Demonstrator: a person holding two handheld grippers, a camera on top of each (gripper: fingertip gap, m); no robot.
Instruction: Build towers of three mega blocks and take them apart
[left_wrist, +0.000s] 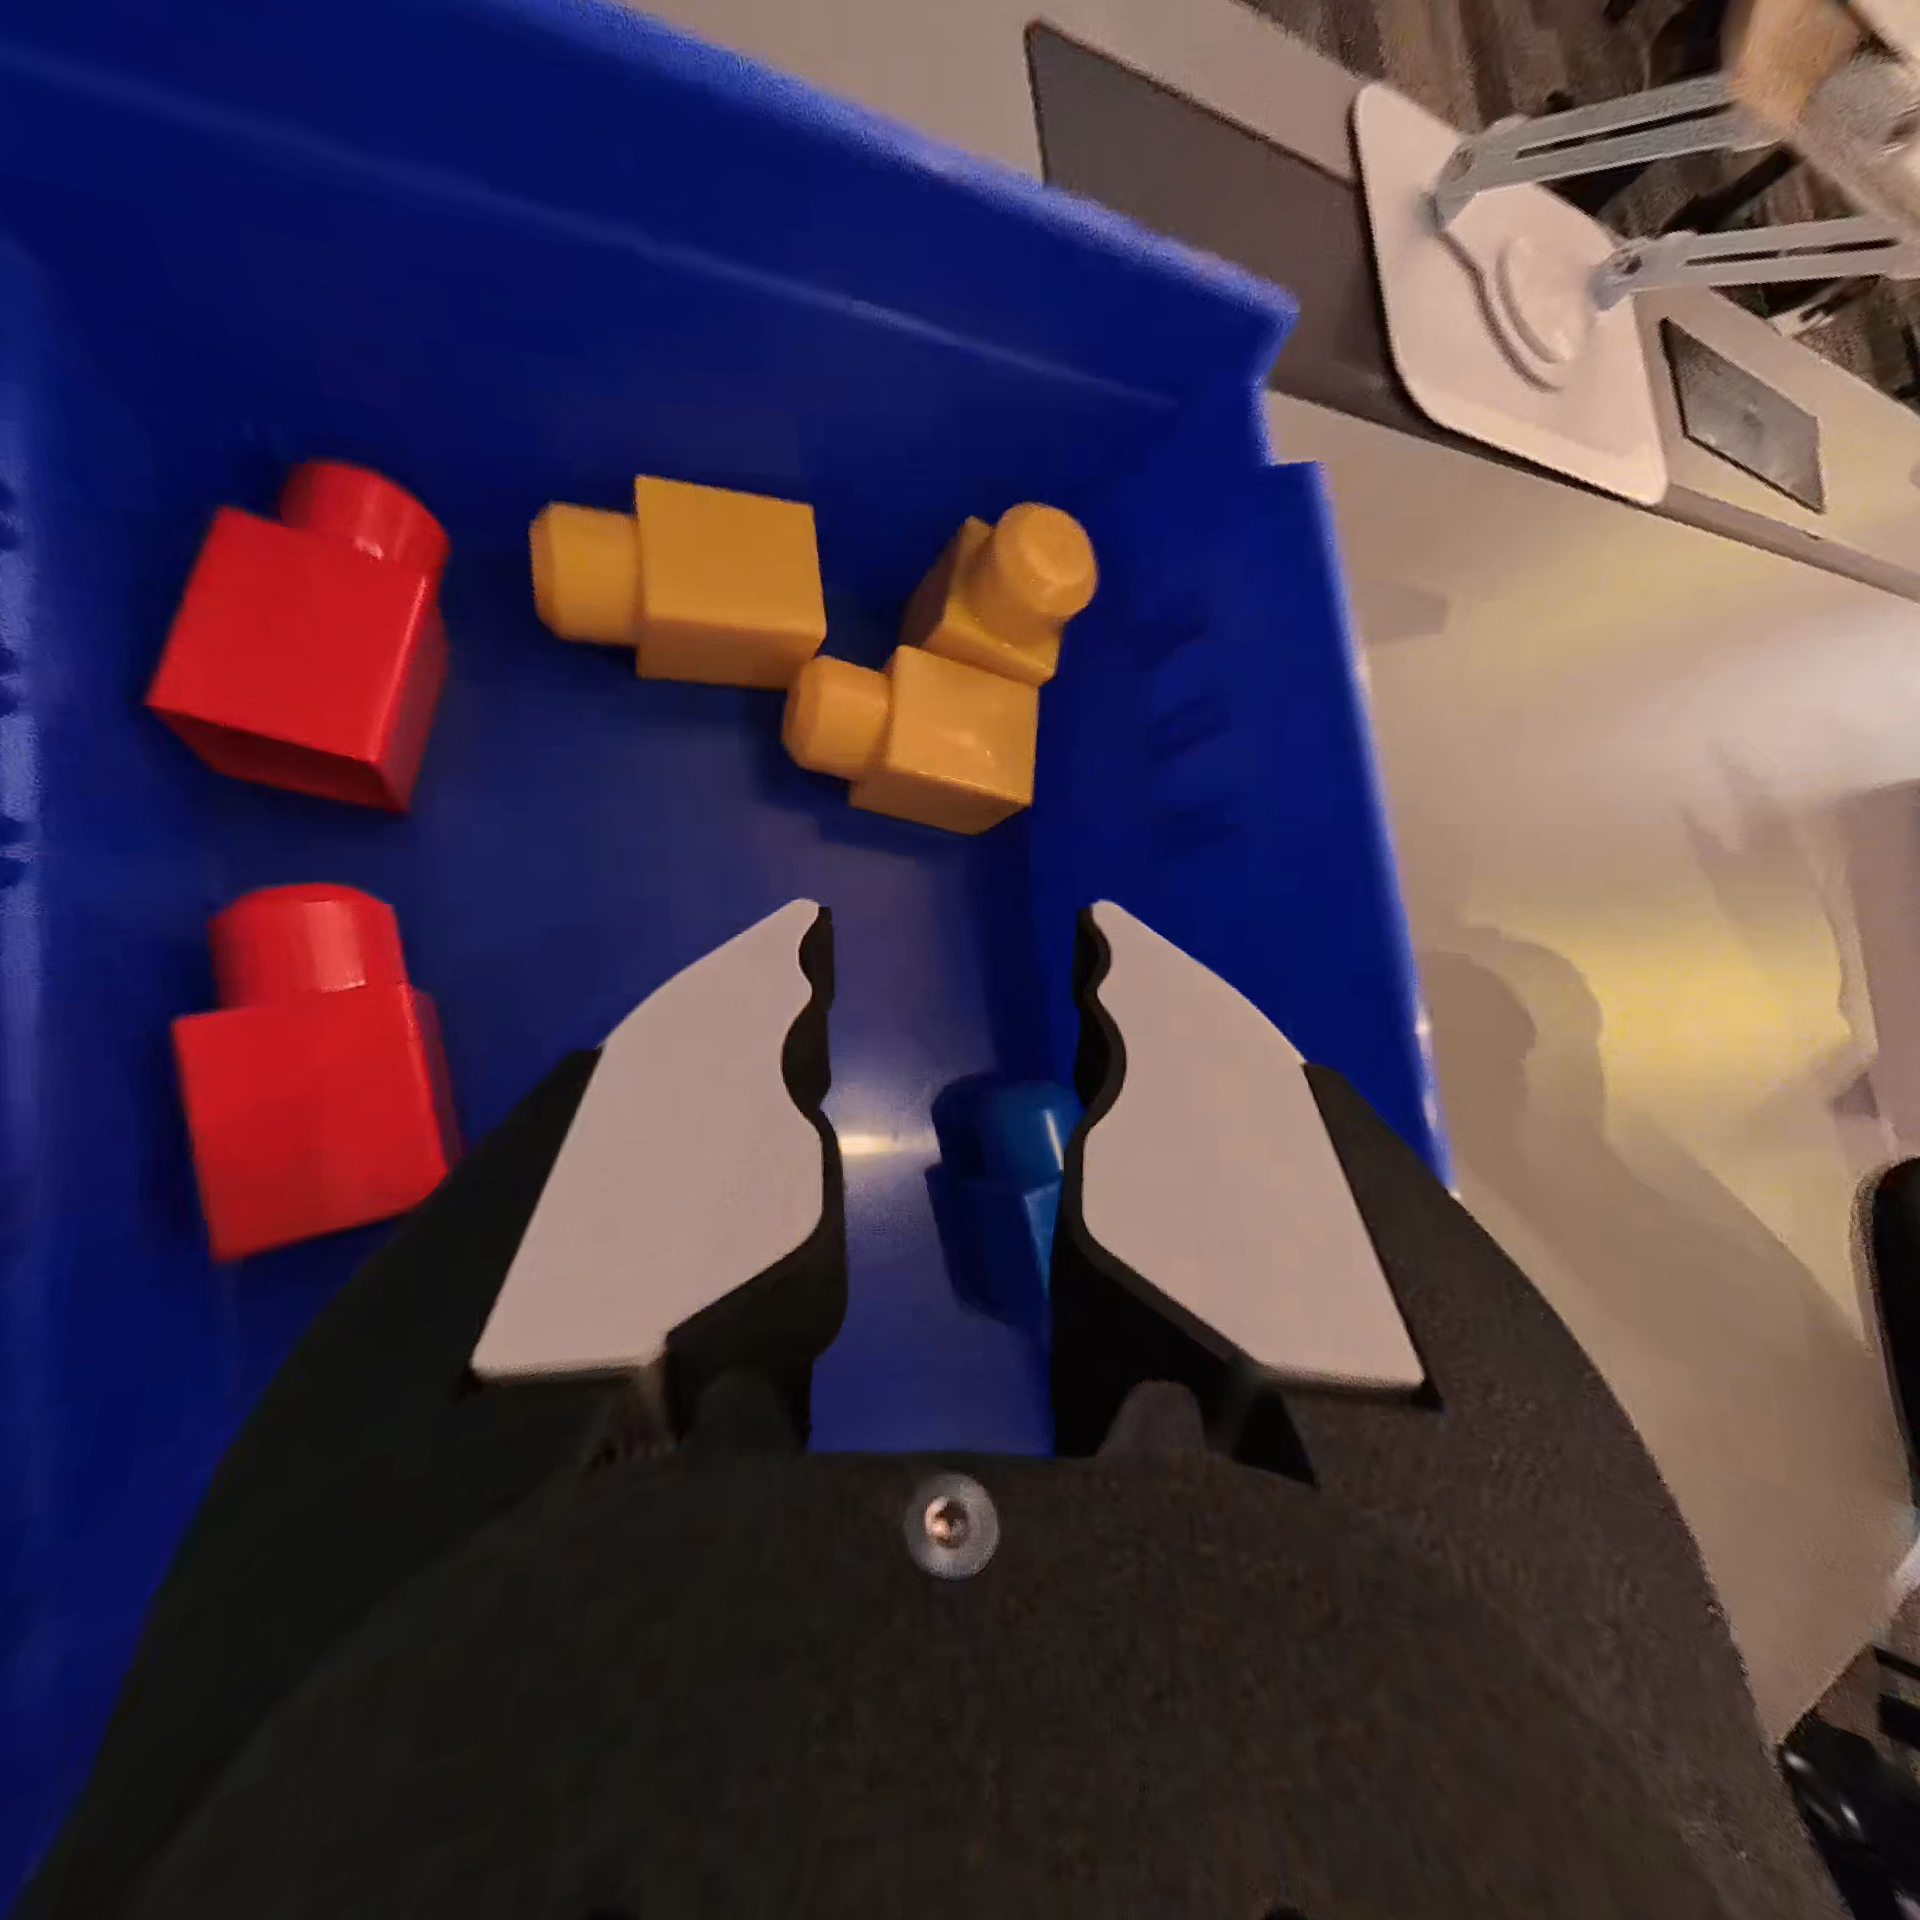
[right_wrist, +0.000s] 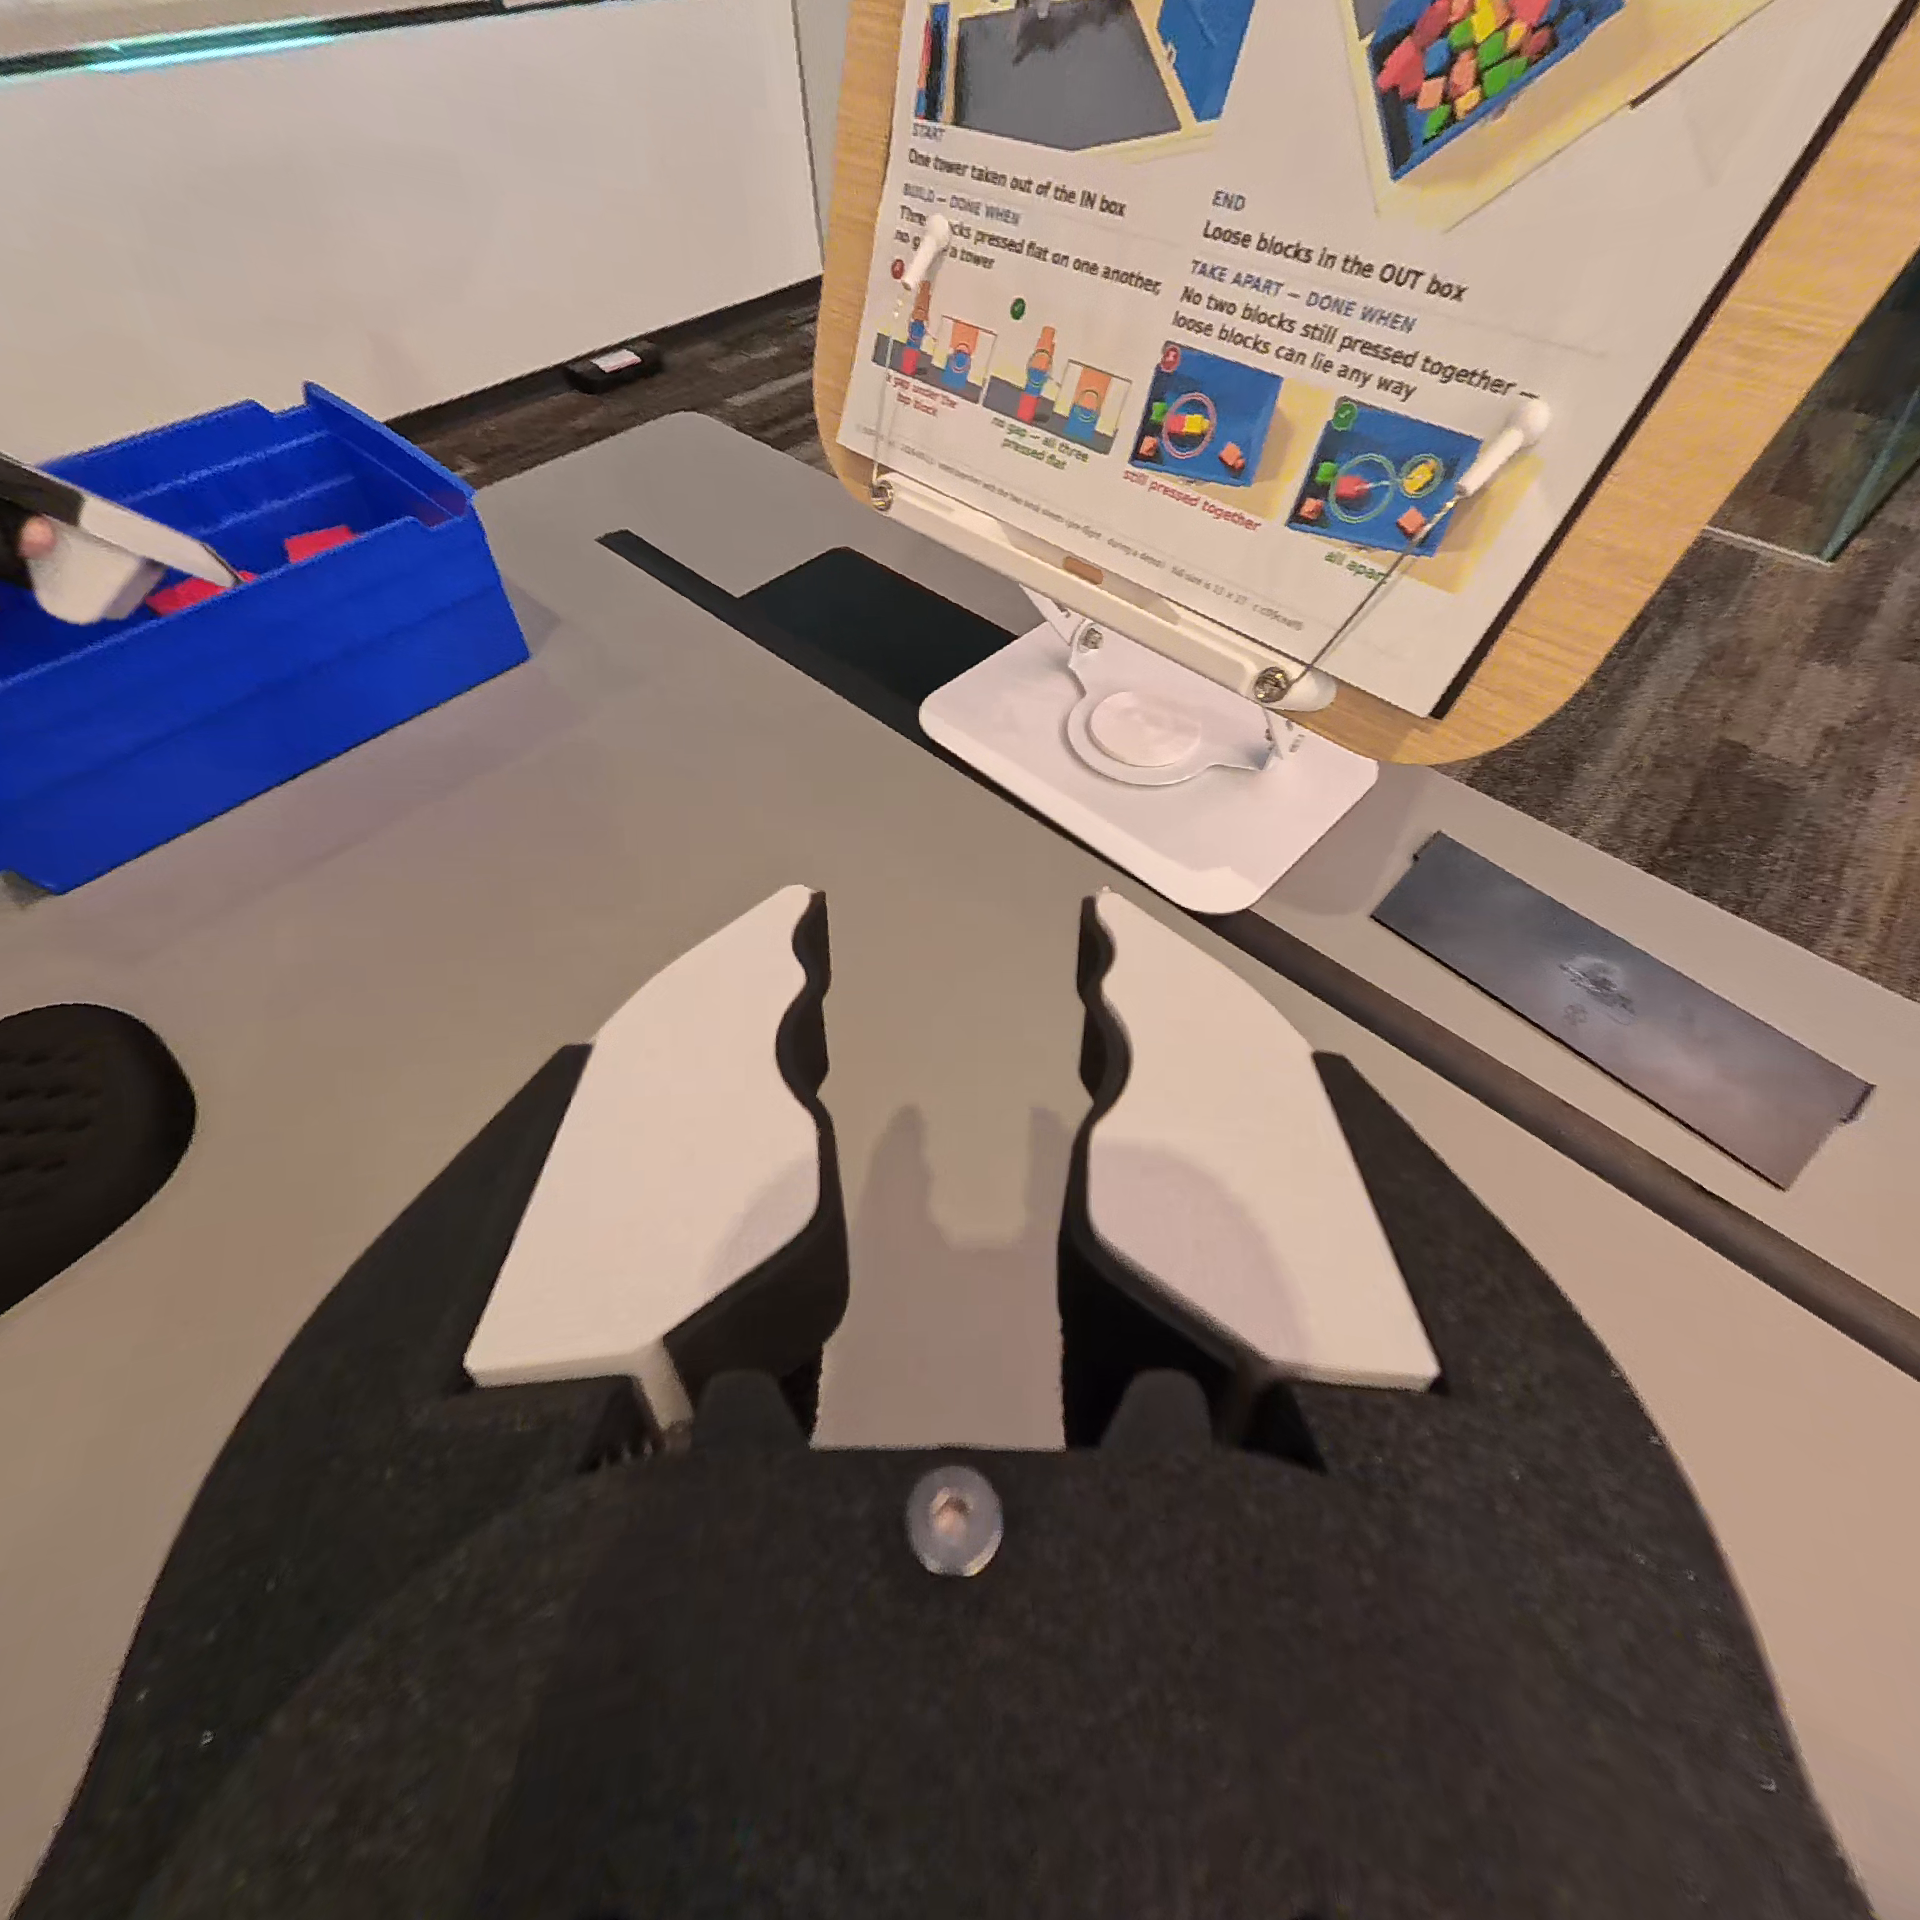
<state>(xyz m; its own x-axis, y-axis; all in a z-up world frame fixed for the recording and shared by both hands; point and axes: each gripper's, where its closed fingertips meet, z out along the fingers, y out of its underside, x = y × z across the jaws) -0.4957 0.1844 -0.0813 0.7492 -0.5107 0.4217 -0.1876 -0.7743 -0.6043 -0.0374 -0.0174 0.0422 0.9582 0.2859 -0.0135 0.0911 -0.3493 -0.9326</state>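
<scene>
- Left wrist view: the left tongs (left_wrist: 951, 914) hang over the inside of a blue bin (left_wrist: 644, 343), their jaws parted with nothing between the tips.
- A blue block (left_wrist: 1003, 1153) lies on the bin floor between the two fingers, farther back than the tips and close against the right finger (left_wrist: 1216, 1174); whether they touch I cannot tell.
- Two red blocks lie by the bin's left side, one farther off (left_wrist: 301, 644) and one nearer (left_wrist: 312, 1081), well apart from each other.
- Three yellow blocks lie ahead of the tongs: one on its side (left_wrist: 707, 582) with its stud pointing left, and two (left_wrist: 925, 727) (left_wrist: 1008, 592) touching near the right wall.
- Beyond the bin's right wall lies the pale table (left_wrist: 1558, 831), with the white base of a stand (left_wrist: 1507, 301) at the upper right.
- Right wrist view: the right tongs (right_wrist: 954, 904) are spread and empty, held low over the bare grey table (right_wrist: 675, 831), their shadow falling between the fingers.
- Far left on the table sits the blue bin (right_wrist: 260, 644), with red blocks (right_wrist: 317, 542) showing inside and the left tongs (right_wrist: 156, 561) dipping into it.
- Straight ahead a white stand (right_wrist: 1153, 769) holds a wood-edged board with a printed instruction sheet (right_wrist: 1299, 260).
- A dark rounded object (right_wrist: 73, 1122) shows at the left edge.
</scene>
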